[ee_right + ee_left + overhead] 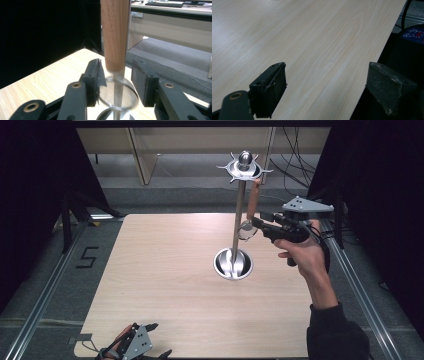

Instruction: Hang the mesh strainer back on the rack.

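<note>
A tall metal utensil stand (pixel 239 215) rises from a round steel base (pixel 233 263) and carries a ring of hooks (pixel 244 167) at its top. A wooden-handled utensil (pixel 253 200) hangs from a hook, with a wire ring (pixel 246 231) at its lower end. My right gripper (pixel 255 222) is held up at that lower end. In the right gripper view it (pixel 116 80) is open, the handle (pixel 115 35) sits between the jaws, and the blurred wire ring (pixel 130 87) brushes the left pad. My left gripper (pixel 160 339) rests open at the table's near-left edge (pixel 327 85).
The wooden table (pixel 170 270) is bare around the stand. Metal rails (pixel 45 295) run along both sides on the floor. Cables (pixel 295 160) and wooden furniture legs (pixel 142 160) lie beyond the far edge. Dark curtains close both sides.
</note>
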Tool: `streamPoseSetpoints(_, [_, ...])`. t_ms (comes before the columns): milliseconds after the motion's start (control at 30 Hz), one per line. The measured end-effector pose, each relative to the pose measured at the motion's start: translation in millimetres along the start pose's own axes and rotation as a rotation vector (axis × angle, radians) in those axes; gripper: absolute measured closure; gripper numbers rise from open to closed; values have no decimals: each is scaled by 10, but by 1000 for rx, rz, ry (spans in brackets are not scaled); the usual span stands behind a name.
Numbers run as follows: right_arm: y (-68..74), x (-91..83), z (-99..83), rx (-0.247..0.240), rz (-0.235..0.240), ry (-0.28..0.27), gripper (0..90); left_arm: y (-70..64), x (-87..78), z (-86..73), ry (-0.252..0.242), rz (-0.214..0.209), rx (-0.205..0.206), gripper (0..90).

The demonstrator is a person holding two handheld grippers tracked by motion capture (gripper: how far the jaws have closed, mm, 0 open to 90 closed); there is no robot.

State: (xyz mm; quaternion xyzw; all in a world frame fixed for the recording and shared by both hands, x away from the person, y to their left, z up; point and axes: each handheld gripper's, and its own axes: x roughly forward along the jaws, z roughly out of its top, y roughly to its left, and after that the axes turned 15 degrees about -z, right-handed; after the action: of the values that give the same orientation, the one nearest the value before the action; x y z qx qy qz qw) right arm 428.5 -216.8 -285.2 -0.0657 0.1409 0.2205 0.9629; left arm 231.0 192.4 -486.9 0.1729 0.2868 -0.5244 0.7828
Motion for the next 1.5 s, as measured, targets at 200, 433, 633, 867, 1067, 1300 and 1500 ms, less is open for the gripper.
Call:
streamPoseSetpoints(200, [-21, -102, -134, 40, 8, 5, 530, -2, 1, 2, 3, -2, 2, 157])
streamPoseSetpoints(433, [-43, -284, -288, 53, 4, -25, 464, -4, 1, 3, 4, -1, 2, 157])
streamPoseSetpoints(633, [-32, -300, -423, 59, 7, -7, 452, 0, 18, -6, -33, 15, 7, 158])
streamPoseSetpoints(867, [-7, -300, -517, 96, -15, -6, 446, -8, 12, -5, -27, 8, 8, 156])
streamPoseSetpoints(1067, [27, -293, -542, 87, 7, 2, 436, -5, 2, -6, -22, 12, 9, 156])
streamPoseSetpoints(1300, [31, -243, -638, 77, 3, 31, 421, 0, -17, 2, 0, 7, 12, 156])
streamPoseSetpoints(1500, [33, -258, -719, 91, -4, 50, 419, 1, -9, 1, -30, 15, 6, 155])
